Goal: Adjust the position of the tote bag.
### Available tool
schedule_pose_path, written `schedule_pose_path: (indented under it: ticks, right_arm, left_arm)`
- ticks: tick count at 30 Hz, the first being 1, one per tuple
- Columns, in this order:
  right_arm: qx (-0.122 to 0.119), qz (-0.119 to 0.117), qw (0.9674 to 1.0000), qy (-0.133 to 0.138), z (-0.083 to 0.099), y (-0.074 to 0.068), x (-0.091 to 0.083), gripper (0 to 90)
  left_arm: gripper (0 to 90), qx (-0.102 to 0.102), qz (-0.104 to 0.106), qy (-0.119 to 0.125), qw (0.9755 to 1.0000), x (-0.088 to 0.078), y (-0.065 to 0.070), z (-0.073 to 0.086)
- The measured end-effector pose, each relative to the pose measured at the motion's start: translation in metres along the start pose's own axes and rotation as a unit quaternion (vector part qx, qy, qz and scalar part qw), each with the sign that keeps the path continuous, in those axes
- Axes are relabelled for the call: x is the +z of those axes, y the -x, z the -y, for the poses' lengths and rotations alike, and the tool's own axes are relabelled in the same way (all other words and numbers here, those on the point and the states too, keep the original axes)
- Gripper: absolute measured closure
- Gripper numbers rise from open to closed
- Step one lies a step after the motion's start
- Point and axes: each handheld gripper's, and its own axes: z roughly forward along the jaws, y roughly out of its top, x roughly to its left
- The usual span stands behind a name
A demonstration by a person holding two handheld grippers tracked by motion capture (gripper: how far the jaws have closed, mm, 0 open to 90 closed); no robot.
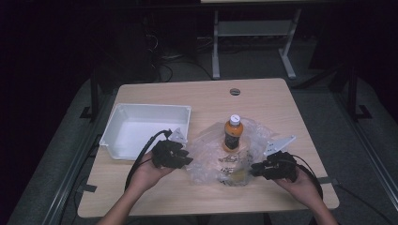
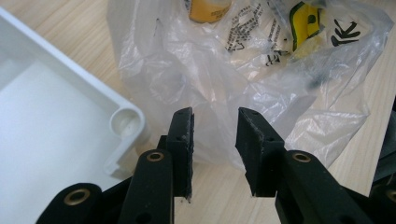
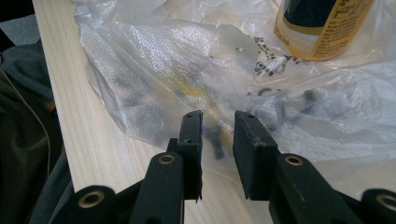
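A crumpled clear plastic bag (image 1: 209,157) with black and yellow print lies at the middle of the wooden table (image 1: 277,105). An orange bottle (image 1: 233,133) with a white cap stands upright on it. My left gripper (image 1: 187,160) hovers at the bag's left edge, and in the left gripper view its jaws (image 2: 215,114) stand apart above the bag (image 2: 210,70) with nothing pinched; the bottle's base (image 2: 209,8) is at the top. My right gripper (image 1: 253,168) is at the bag's near right edge. Its jaws (image 3: 217,116) are parted over the bag (image 3: 177,60), with the bottle (image 3: 322,28) beyond.
A white plastic bin (image 1: 152,107) sits left of the bag, its corner (image 2: 125,117) close to my left jaws. A round cable hole (image 1: 235,91) is at the table's far edge. The table's near edge runs beside my right gripper, with dark cloth (image 3: 23,140) below it.
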Motion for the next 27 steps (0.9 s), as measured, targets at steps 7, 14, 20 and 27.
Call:
schedule_pose_path:
  ticks: [7,14,20,27]
  right_arm:
    - [0.0,0.002,1.0,-0.002,0.0,0.0,0.0,72.1]
    - [-0.002,0.004,1.0,-0.001,0.0,-0.001,0.0,72.1]
    - [-0.001,0.004,1.0,0.001,0.0,0.0,-0.001,72.1]
    - [-0.001,0.005,1.0,0.005,0.0,-0.002,-0.003,72.1]
  left_arm:
    - [64.3,-0.017,-0.016,0.011,0.9997,-0.011,-0.006,0.012]
    - [67.2,-0.03,-0.045,0.014,0.9984,-0.019,-0.015,0.021]
    - [70.3,-0.039,-0.064,0.008,0.9972,-0.016,-0.023,0.024]
    - [78.1,-0.041,-0.079,-0.008,0.996,-0.008,-0.027,0.02]
